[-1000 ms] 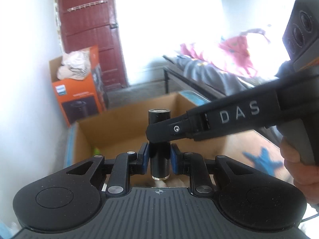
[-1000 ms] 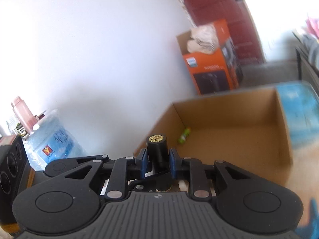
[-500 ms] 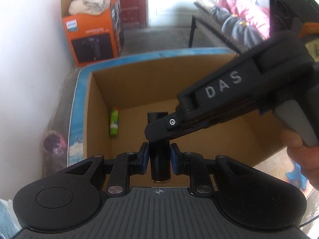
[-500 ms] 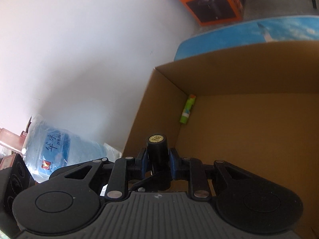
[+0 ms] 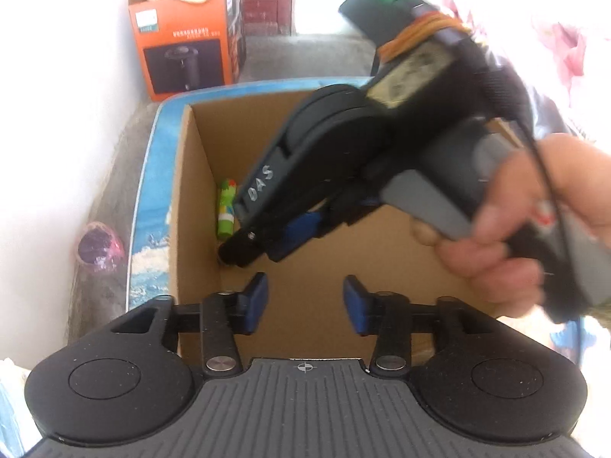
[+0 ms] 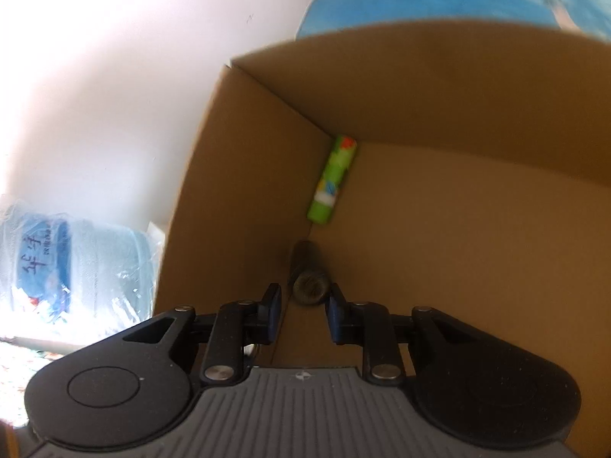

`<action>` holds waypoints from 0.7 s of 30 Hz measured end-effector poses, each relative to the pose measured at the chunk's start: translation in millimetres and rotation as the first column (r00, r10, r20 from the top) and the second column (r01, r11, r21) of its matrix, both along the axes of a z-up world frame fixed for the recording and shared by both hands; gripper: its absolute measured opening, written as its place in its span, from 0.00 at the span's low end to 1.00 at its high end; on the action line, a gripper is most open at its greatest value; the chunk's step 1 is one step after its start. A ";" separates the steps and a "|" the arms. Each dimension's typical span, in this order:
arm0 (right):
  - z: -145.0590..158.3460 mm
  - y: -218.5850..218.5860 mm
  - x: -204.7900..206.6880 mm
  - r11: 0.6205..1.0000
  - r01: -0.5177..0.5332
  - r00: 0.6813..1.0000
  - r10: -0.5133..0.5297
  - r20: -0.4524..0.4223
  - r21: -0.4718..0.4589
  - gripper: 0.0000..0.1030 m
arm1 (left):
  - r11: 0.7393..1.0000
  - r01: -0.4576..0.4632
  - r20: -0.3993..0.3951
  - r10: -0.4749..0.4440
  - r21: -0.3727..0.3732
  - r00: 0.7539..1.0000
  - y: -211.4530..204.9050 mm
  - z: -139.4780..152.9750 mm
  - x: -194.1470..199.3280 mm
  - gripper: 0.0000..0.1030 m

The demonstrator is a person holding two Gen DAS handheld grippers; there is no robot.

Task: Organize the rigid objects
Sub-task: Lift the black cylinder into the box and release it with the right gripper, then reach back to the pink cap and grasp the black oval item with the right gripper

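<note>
Both grippers hang over the open cardboard box (image 5: 191,206). Left gripper (image 5: 305,301): pads spread wide, nothing between them, bare box floor below. Right gripper (image 6: 303,307): reaches down into the box's left corner; its pads stand slightly apart on either side of the black cylinder (image 6: 307,271), with a sliver of gap visible at each side, so it reads as released rather than clamped. The frame is motion-blurred, so contact cannot be fully ruled out. The cylinder lies along the seam where the left wall meets the floor, its round end face toward the right wrist camera. Just beyond it, in the same seam, lies a green patterned tube (image 6: 333,180), end-on to the cylinder, close but apparently not touching. From the left wrist view only the cylinder's dark end shows beneath the right gripper's fingertip. Handling judgement: the cylinder looks rigid, smooth and compact, probably dense for its size; round, so prone to roll unless wedged against the wall. Best hold is across the mid-body, pads square to the axis. Fragility looks low.
</note>
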State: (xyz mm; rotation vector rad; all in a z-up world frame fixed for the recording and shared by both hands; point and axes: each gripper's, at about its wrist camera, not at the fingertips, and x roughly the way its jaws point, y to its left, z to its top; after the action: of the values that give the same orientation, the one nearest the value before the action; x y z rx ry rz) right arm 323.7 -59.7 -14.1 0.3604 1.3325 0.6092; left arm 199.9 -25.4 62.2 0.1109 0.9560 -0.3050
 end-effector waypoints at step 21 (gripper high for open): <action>132.7 -149.8 -179.8 0.927 0.202 0.878 -0.314 0.362 0.316 0.67 | 0.964 0.037 0.228 0.025 -0.265 0.973 37.3 55.4 -120.5 0.94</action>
State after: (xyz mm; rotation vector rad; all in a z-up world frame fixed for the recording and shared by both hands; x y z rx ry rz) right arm 143.9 -209.5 118.6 0.5909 0.7813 0.5990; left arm 79.4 11.9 117.6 -0.0978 0.6775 -0.4156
